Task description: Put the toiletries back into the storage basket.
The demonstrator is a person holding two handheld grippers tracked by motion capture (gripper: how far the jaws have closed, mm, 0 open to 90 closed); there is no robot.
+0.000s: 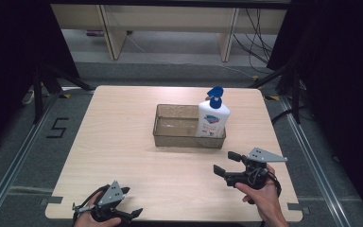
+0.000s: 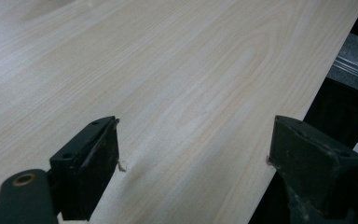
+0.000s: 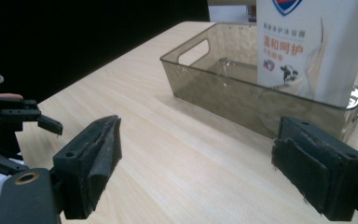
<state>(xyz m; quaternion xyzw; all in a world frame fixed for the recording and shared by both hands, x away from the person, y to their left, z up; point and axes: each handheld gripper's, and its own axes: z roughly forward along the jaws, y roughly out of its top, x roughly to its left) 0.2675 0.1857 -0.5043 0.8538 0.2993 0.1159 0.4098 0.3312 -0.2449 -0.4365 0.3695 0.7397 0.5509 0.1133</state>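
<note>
A white pump bottle (image 1: 213, 118) with a blue pump head stands upright at the right end of a clear smoky bin (image 1: 189, 139) in the middle of the wooden table (image 1: 123, 142). My right gripper (image 1: 224, 161) hovers open and empty just in front of the bin's right end, pointing left. In the right gripper view the bottle (image 3: 307, 46) and the bin (image 3: 223, 88) lie beyond its jaws (image 3: 196, 163). My left gripper (image 1: 131, 201) is open and empty at the table's front left edge. Its jaws (image 2: 196, 158) look over bare wood.
The rest of the bin holds nothing. Past the table edge are grey floor, a "5" marking (image 1: 56, 127) at the left, black stands on both sides, and wooden furniture legs and cables at the back. The left gripper (image 3: 23, 114) shows far left in the right gripper view.
</note>
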